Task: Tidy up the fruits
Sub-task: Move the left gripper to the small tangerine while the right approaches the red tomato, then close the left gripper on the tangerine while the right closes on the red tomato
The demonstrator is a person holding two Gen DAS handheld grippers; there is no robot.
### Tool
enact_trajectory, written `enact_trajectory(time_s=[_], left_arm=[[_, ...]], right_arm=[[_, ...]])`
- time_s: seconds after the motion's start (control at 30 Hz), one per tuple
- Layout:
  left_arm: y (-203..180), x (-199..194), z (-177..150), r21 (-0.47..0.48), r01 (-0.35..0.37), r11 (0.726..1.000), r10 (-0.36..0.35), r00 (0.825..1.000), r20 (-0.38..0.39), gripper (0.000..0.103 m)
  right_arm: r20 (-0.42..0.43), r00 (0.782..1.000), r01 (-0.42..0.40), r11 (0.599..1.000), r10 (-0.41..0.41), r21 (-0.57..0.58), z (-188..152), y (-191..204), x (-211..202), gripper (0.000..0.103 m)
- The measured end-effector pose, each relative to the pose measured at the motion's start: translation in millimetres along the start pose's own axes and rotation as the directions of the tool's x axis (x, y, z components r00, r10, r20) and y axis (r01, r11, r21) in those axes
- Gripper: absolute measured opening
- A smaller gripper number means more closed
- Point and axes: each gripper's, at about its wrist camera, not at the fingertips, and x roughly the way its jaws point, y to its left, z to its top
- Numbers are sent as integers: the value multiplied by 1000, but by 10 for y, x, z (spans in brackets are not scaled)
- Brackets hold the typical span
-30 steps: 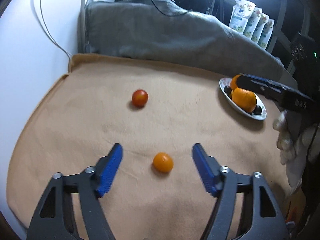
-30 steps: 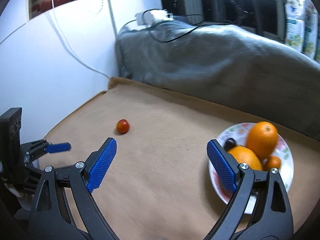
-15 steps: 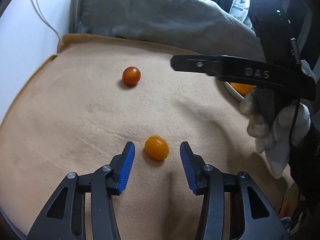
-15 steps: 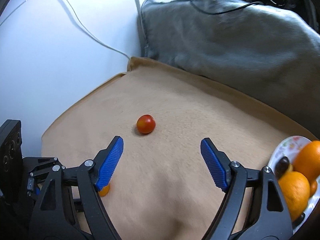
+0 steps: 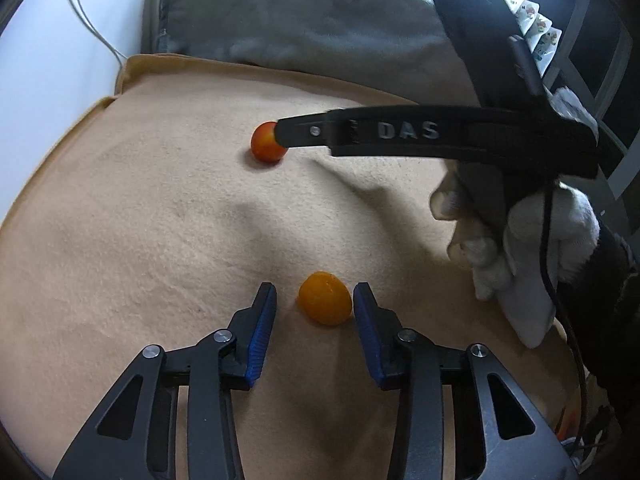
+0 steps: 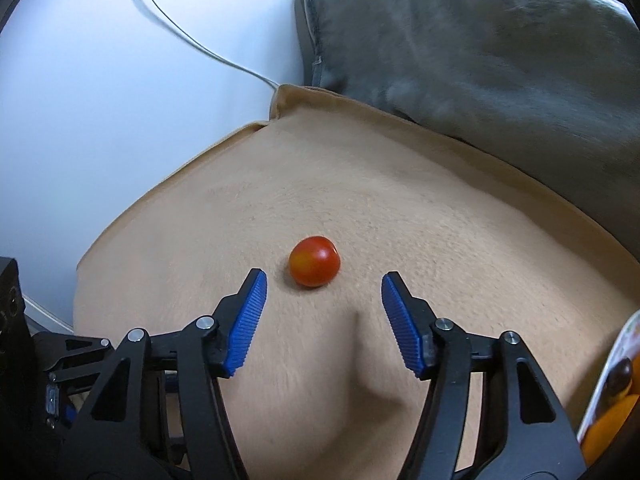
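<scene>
A small orange fruit (image 5: 325, 298) lies on the tan blanket (image 5: 160, 200) between the blue pads of my left gripper (image 5: 314, 292). Its jaws are closing: the right pad is at the fruit's side and a gap remains at the left pad. A red tomato (image 6: 315, 261) sits farther back, just ahead of and between the tips of my right gripper (image 6: 324, 276), whose jaws are also closing without touching it. From the left wrist camera, the right gripper's black finger (image 5: 400, 132) reaches across to the tomato (image 5: 264, 148).
A gloved hand (image 5: 520, 240) holds the right gripper. A patterned plate (image 6: 612, 360) with oranges and a dark fruit shows at the right edge. A grey cushion (image 6: 480, 40) lines the back. A white wall with a cable (image 6: 180, 32) is on the left.
The left jaws narrowed around the small orange fruit. The right gripper swung left from the plate to the tomato, came lower, and its jaws narrowed too.
</scene>
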Motion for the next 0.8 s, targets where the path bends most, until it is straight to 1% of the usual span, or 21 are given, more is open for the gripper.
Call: enact_trajectory(time_s=[0.13,0.23,0.33,0.47,0.53,0.7,0.77,0.8], left_arm=[[-12,9,8,15,-11,1000,11,1000,-2,37],[0,22,15,16,-12,1000,12,1000,-3,36],[-9,30,21,26,-13,1000,14,1000,-5,31],[-42,34,19,47,-19,999,19,1000,-7,25],[-56,28,10,55,-25,998,26,1000,-6,25],[-54,15,23,46,-23,999,23,1000,-9,25],[-60,13,18,43,-24,999,25,1000,-9,25],[-55,11,21,42,-24,999,25,1000,-8,25]], right_arm=[[-11,1000,-9,1000,9,-3,30,10,97,56],[-22,1000,-15,1000,15,-8,54,19,147,54],[-36,999,-21,1000,20,-17,73,35,195,49],[-47,999,-20,1000,19,-20,114,39,229,46],[-51,999,-14,1000,12,-22,132,58,228,43],[-65,998,-5,1000,3,-19,154,82,239,42],[-72,997,-11,1000,10,-19,152,89,245,36],[-73,997,-11,1000,10,-20,154,97,242,36]])
